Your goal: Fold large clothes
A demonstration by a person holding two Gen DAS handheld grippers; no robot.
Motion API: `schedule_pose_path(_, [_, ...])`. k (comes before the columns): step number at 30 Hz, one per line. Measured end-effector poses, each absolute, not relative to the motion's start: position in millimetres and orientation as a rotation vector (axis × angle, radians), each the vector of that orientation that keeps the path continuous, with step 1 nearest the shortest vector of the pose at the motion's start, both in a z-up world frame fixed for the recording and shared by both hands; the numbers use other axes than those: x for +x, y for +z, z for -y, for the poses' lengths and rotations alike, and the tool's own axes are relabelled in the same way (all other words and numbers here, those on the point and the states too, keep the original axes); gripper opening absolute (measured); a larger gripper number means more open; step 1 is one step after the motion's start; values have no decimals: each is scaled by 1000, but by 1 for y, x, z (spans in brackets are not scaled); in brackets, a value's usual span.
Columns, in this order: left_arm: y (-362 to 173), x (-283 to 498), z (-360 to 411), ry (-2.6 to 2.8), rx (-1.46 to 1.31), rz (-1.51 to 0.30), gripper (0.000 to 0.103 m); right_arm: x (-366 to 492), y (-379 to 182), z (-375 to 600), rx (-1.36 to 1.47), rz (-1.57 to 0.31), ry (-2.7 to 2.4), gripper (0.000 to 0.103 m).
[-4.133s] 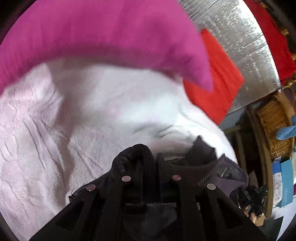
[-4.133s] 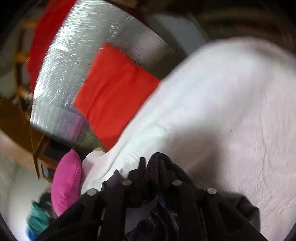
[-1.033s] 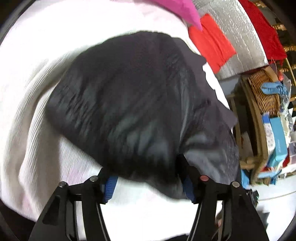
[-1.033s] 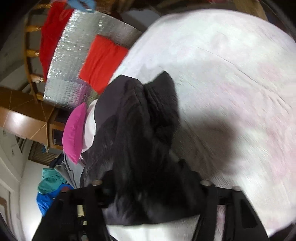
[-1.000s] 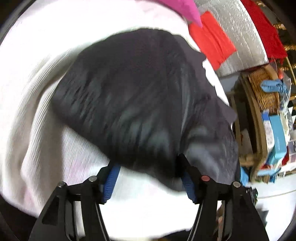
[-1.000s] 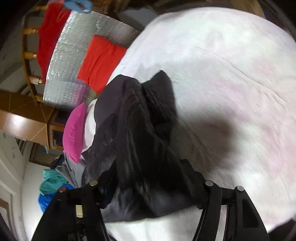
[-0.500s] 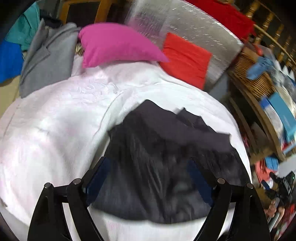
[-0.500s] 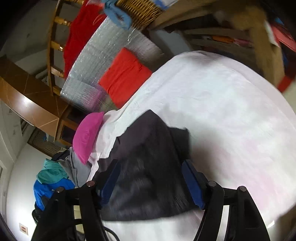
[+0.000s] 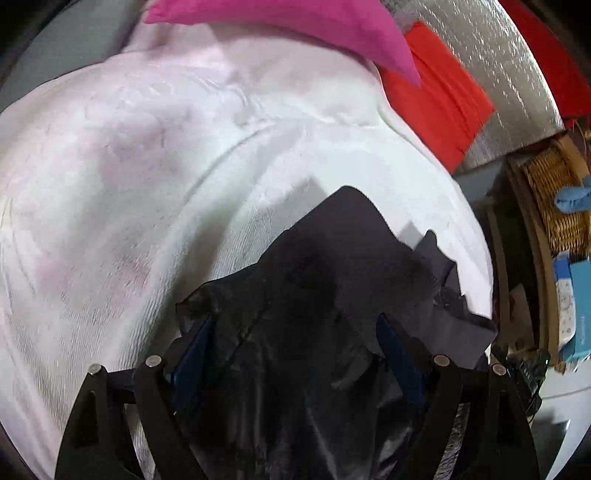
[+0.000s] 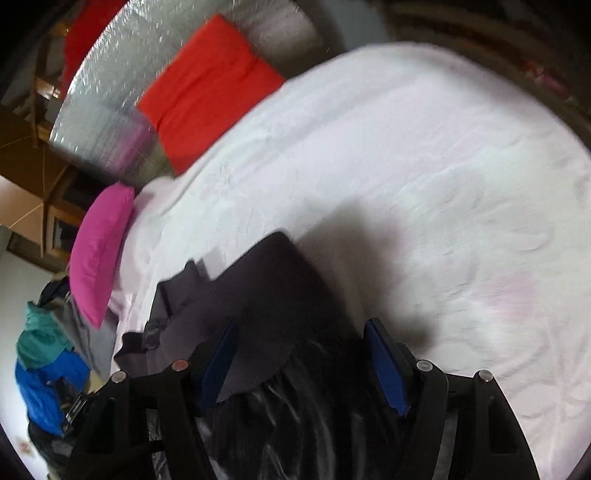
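Ahead of both grippers: white bedspread (image 9: pixel 147 206), wrinkled; pink pillow (image 9: pixel 295 18) and red cushion (image 9: pixel 436 107) at its far edge, against a silver padded sheet (image 10: pixel 110 96); wicker basket (image 9: pixel 557 199) to the right of the left gripper; a heap of blue and teal clothes (image 10: pixel 44 365) far left of the right gripper.

Dark garment (image 9: pixel 332 295) lies rumpled on the bedspread, directly under and ahead of both tools, hiding the cover there.

Left gripper (image 9: pixel 291 354): jaws wide; fabric between the blue pads (image 9: pixel 397 354), pads not pressing it.

Right gripper (image 10: pixel 301 363): jaws opening, wide; garment beneath, not clamped.
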State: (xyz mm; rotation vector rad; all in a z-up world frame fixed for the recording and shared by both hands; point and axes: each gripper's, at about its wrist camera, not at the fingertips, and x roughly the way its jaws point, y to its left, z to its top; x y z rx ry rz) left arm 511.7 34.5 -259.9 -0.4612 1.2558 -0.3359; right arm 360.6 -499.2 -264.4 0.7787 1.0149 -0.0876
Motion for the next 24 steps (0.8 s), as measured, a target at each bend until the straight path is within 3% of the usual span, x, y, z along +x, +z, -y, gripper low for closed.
schedule_pose_path(1, [-260,512,-34,-338,-458,-1256,87,363,-268,496,765,-1025,-89,74])
schedule_pose_path(3, [-262,513,-34,-342,-467,-1248,85,364,-266,488,685,-1031,-103,62])
schedule_pose_path(4, [-261,513,-35,-343,-470,-1233,82,363,-261,481,608,-1034,-125,43])
schedule_pose_path(6, [-256,511,-33,-343,-453,-1206,59,359,-252,473,503,-1018,-159,33])
schedule_pose_path(7, [-254,509,-31,-343,-439,-1193,54,355,-247,471,495,-996,-156,27])
schedule_pose_path(8, [-252,507,-28,-345,-412,-1181,46,352,-243,469,488,-980,-159,26])
schedule_pose_path(10, [-252,505,-24,-345,-384,-1170,43,347,-231,464,445,-932,-187,25])
schedule_pose_path(14, [-258,508,-22,-321,-358,-1169,43,340,-211,453,376,-839,-237,25])
schedule_pose_path(16, [-266,511,-20,-318,-355,-1200,50,343,-213,452,368,-841,-255,25])
schedule_pose_path(19, [-267,510,-20,-326,-366,-1190,49,353,-225,453,395,-865,-283,25])
schedule_pose_path(21, [-259,509,-24,-344,-386,-1138,29,354,-226,456,417,-854,-287,25])
schedule_pose_path(24, [-243,505,-26,-395,-422,-1048,19,352,-213,455,411,-766,-285,24])
